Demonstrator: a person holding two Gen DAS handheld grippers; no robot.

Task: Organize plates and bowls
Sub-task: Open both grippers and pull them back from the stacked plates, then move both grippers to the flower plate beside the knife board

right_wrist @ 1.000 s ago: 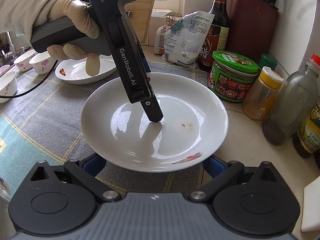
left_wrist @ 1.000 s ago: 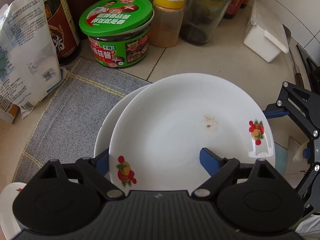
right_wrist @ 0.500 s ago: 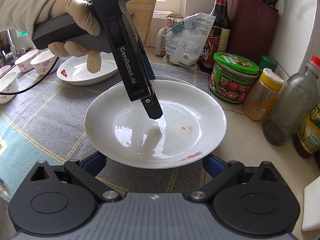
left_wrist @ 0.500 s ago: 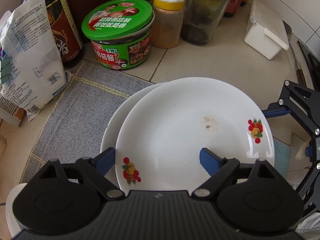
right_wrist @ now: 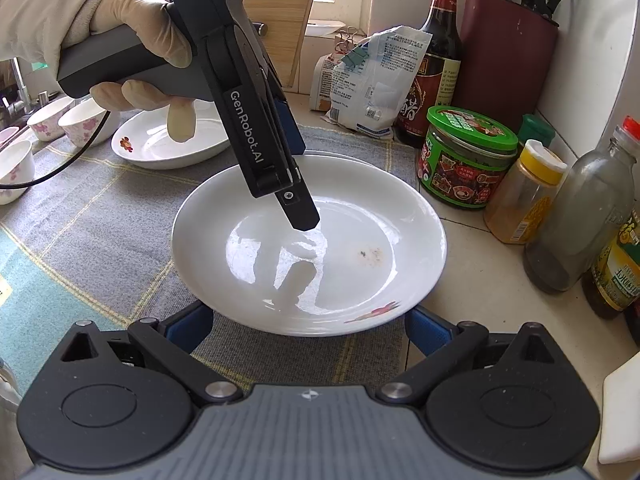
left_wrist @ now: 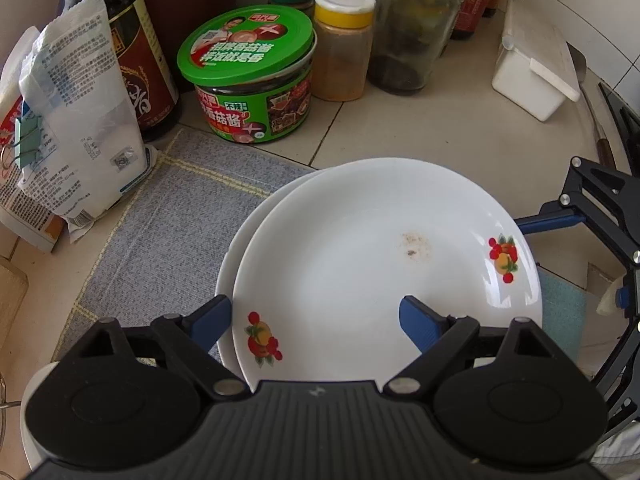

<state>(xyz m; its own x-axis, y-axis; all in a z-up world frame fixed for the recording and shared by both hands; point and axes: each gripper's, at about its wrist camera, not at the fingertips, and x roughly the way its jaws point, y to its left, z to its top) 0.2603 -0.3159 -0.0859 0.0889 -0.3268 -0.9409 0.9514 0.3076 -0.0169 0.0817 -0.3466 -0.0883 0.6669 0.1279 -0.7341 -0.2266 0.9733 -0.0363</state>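
Evidently the top plate [left_wrist: 360,264] is already set down. It lies on a lower plate [left_wrist: 250,240] of the same kind, at the corner of the grey mat [left_wrist: 172,216]. It is shifted a little toward the right gripper, so a crescent of the lower rim shows. The offset suggests the stack has been built but not yet squared up.

The left gripper [left_wrist: 312,306] points steeply down over the stack with its jaws wide open and gripping nothing. One blue finger [left_wrist: 416,320] hangs above the plate's floor and the other sits outside the rim. That straddle looks suited to nudging or letting go rather than pinching. The right gripper [right_wrist: 308,320] waits just short of the near rim, jaws spread and empty, likely ready to steady or align. A gloved hand [right_wrist: 132,28] grips the left tool's handle. Farther off, another plate [right_wrist: 168,144] and small bowls [right_wrist: 80,120] remain on the mat, presumably still to be sorted.

Compared with a second ago, the left fingertip [right_wrist: 300,216] no longer meets the plate's floor. It has lifted clear, and its reflection is now separate. The lower plate's far rim has also come into the right view. Both jaw openings look unchanged.
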